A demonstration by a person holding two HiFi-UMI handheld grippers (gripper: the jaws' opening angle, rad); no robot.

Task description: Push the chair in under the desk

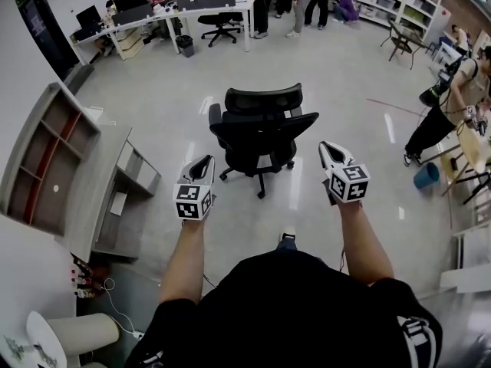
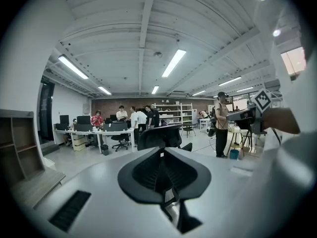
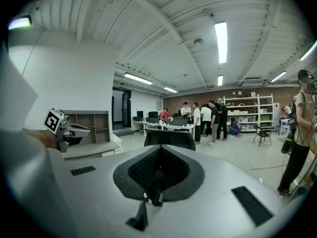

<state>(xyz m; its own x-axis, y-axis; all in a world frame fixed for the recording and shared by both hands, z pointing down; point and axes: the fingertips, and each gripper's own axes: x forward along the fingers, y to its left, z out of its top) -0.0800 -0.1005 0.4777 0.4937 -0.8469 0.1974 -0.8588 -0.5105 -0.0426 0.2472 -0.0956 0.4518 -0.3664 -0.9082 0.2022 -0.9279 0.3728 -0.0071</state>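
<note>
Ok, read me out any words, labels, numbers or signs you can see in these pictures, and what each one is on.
No readable words or numbers in any view.
Left gripper and right gripper: only black-and-white square marker patterns, no letters or digits.
White print at the edges of the person's black shirt: too blurred to read.

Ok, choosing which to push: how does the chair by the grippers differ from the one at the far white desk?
The near chair stands free on open floor; the far chair sits at the white desk. Near chair is right ahead; far chair is across the room. Both are black.
</note>
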